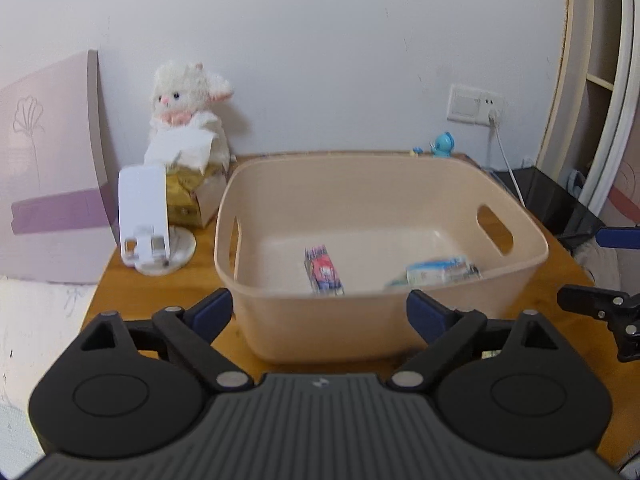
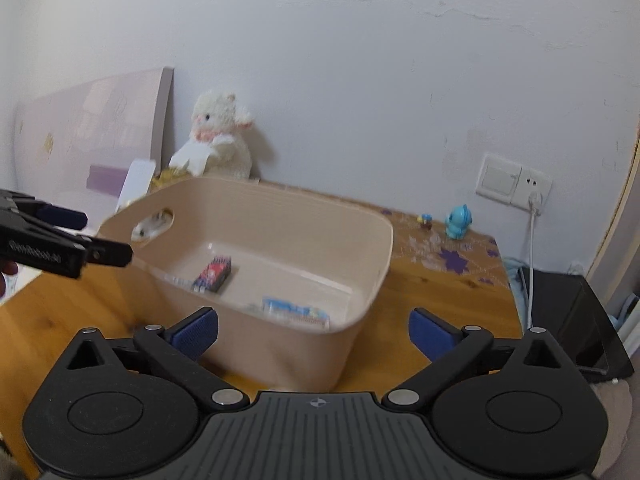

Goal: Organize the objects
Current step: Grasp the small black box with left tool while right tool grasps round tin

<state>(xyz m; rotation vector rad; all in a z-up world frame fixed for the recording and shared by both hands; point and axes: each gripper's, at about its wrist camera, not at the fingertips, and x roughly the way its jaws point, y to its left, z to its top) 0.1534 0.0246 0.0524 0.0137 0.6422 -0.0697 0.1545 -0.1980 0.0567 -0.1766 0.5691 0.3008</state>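
Sitting mid-frame on the wooden table (image 1: 120, 292), the beige plastic bin (image 1: 520, 276) holds a blurred red-and-blue packet (image 1: 324, 272) and a light-blue packet (image 1: 440, 272), part-hidden behind its near wall. Left gripper (image 1: 320, 308) and right gripper (image 2: 314, 330) both gape, holding nothing.

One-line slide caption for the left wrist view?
Open left gripper faces a beige bin holding two small packets, on a wooden table.

Beige bin (image 2: 372, 240) with two small packets inside, behind wide-open right claw (image 2: 314, 330).
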